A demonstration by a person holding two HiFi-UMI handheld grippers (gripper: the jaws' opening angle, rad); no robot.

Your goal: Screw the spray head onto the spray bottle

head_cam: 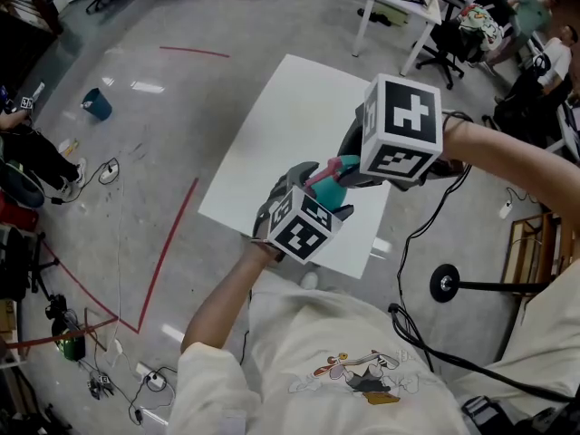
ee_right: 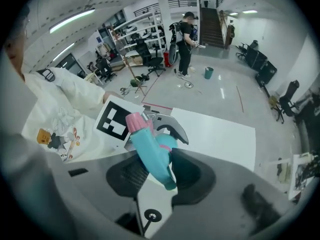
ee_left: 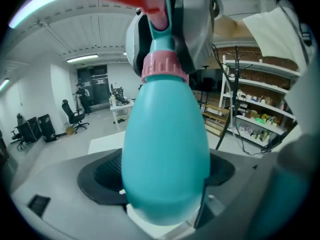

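Both grippers hang above the white table (head_cam: 290,125). My left gripper (head_cam: 319,196) is shut on the teal spray bottle (ee_left: 165,154), whose egg-shaped body fills the left gripper view and points away. A pink collar (ee_left: 161,66) sits at the bottle's neck, with the teal spray head (ee_left: 162,36) on top. My right gripper (head_cam: 352,172) is shut on that spray head (ee_right: 150,151) from above; its pink nozzle (ee_right: 134,121) sticks out past the jaws. In the head view the bottle and head (head_cam: 333,181) show only as a small teal and pink patch between the two marker cubes.
A white desk (head_cam: 399,7) with office chairs stands at the back right. A blue bucket (head_cam: 97,104), red tape lines and cables lie on the floor to the left. A black stand base (head_cam: 444,282) sits right of the table. A person (ee_right: 185,39) stands far off.
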